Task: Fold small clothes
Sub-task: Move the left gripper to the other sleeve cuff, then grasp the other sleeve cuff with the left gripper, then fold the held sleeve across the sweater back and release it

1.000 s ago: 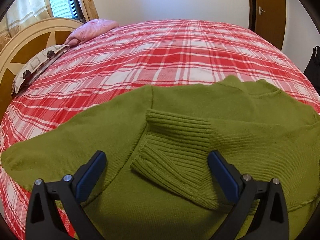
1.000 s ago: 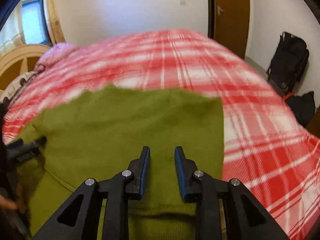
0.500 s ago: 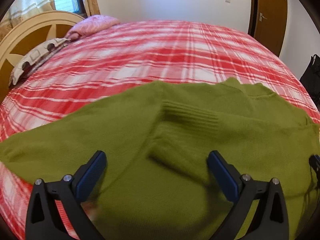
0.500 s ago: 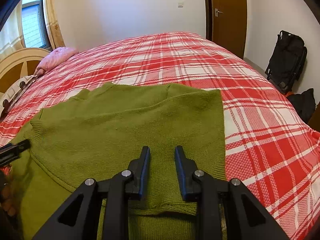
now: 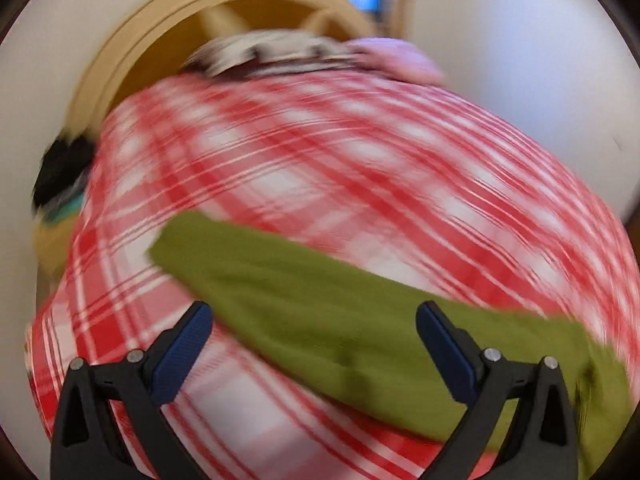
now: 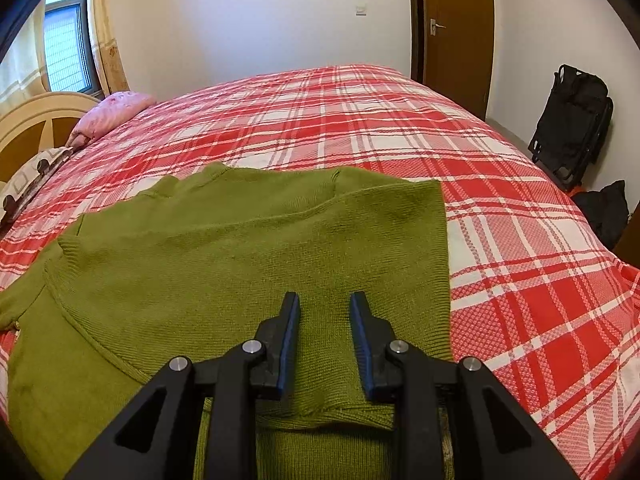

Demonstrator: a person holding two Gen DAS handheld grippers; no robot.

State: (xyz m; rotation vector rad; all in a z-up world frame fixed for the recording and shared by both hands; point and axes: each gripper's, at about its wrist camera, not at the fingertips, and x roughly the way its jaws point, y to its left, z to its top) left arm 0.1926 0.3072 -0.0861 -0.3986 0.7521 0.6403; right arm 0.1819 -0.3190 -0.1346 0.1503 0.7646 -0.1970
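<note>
1 green knitted sweater point(image 6: 240, 264) lies flat on the red plaid bed point(image 6: 520, 280), near its front edge. In the right wrist view its right side is turned in over the body, giving a straight folded edge along the right; a ribbed cuff sits at the left of that folded layer. This suggests that 1 side fold is done. In the blurred left wrist view 1 long strip of the sweater, seemingly the other sleeve, stretches out unfolded across the bedspread. Judged from this, the second side fold and the final fold into halves remain.

The left tool point(image 5: 312, 352) stands wide open above the outstretched sleeve with nothing between its pads. The right tool point(image 6: 324, 344) hovers over the folded part, its jaws narrowly parted and empty; whether the tips touch the knit cannot be told.

Count: 1 sweater, 2 tools, 1 bed, 2 pillows at the headboard point(image 6: 36, 120), namely 1 pink pillow point(image 6: 116, 114) and 1 patterned pillow point(image 6: 28, 184), 1 door point(image 6: 456, 32), 1 black bag point(image 6: 572, 128) against the wall.
</note>
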